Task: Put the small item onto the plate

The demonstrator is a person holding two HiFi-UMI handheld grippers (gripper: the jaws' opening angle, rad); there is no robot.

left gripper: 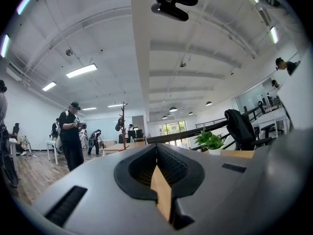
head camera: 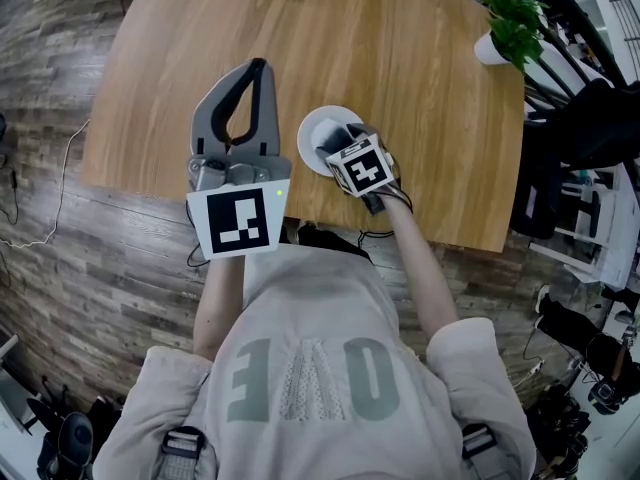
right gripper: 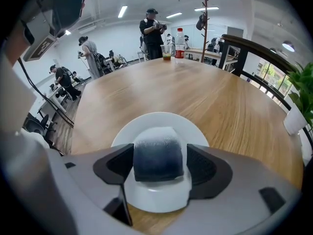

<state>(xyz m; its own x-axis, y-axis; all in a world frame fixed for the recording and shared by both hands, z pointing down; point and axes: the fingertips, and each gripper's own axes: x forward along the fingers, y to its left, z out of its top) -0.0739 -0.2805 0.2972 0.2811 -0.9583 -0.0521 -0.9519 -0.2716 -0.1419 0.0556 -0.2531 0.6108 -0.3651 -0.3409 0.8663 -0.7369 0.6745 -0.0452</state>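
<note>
On the round wooden table near its front edge stands a white plate. My right gripper hangs over it, shut on the small item, a dark block with a pale frosted top. The item sits between the two black pads above the middle of the plate; I cannot tell whether it touches the plate. My left gripper is raised to the left of the plate, shut and holding nothing. In the left gripper view the left gripper points out across the room.
A potted plant in a white pot stands at the table's right edge, and the plant shows at the right of the right gripper view. A bottle and a cup stand at the table's far side. People stand beyond the table.
</note>
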